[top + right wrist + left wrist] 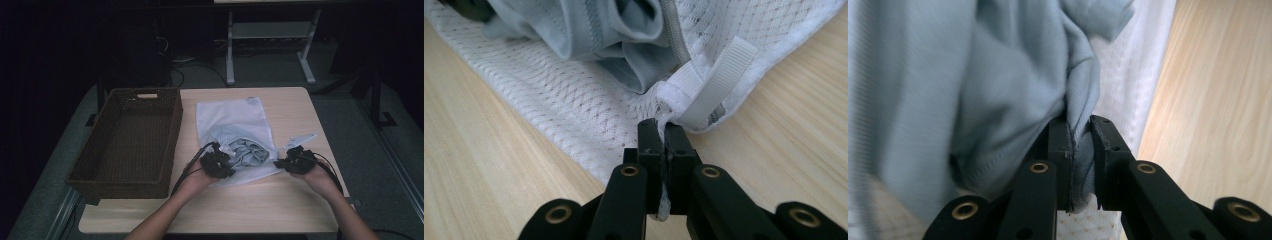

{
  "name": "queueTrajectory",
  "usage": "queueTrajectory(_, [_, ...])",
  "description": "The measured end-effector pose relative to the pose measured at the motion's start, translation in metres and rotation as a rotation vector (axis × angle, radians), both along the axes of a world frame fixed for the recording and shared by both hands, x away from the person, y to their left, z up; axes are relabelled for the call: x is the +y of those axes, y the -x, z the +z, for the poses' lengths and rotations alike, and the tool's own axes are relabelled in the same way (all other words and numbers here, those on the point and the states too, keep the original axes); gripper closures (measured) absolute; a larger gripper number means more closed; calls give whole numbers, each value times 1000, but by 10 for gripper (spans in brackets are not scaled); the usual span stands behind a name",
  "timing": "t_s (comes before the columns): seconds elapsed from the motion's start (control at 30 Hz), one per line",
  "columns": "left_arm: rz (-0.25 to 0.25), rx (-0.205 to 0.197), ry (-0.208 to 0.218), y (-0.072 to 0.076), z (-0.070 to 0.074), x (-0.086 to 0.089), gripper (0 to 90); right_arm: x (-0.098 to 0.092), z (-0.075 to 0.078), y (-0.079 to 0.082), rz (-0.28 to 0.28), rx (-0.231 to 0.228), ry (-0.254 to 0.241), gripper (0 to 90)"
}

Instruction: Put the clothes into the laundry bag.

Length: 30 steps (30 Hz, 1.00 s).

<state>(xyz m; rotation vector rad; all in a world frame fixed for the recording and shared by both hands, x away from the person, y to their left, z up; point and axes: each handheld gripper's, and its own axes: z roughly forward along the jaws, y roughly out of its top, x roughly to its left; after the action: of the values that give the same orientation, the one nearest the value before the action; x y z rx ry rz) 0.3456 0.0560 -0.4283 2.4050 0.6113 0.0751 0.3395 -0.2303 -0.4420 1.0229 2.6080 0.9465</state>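
Note:
A white mesh laundry bag (232, 117) lies on the wooden table (295, 110), its mouth toward the person. A pale blue-grey garment (247, 152) bulges from that mouth. At the bag's left side, my left gripper (225, 162) is shut on a fold of the garment (998, 75); the cloth runs down between its jaws (1080, 130). My right gripper (281, 163) is shut on the bag's hem (574, 100), pinching the white mesh (661, 132) just beside a white webbing loop (719, 82). The garment (624, 35) sits inside the bag behind that edge.
A dark brown woven basket (172, 135) stands at the table's left, close beside the bag. Bare wood runs along the front edge and the right side (1218, 100). Desk legs and cables stand on the floor behind the table.

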Motion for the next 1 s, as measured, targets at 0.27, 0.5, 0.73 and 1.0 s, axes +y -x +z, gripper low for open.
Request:
queueTrajectory(0.27, [52, -35, 94, -18, 16, -7, 808, -3, -1, 0, -12, 3, 1, 861])
queueTrajectory(0.5, [64, -30, 125, -20, 16, -6, 809, 1, 26, 15, -12, -112, -62, 577])
queueTrajectory(0.73, [70, -33, 150, -22, 18, -4, 811, 34, 35, 30, 105, -176, -111, 488])
queueTrajectory(1.0, [68, -31, 159, -23, 19, -5, 811, 80, 0, 17, 215, -84, -56, 462])
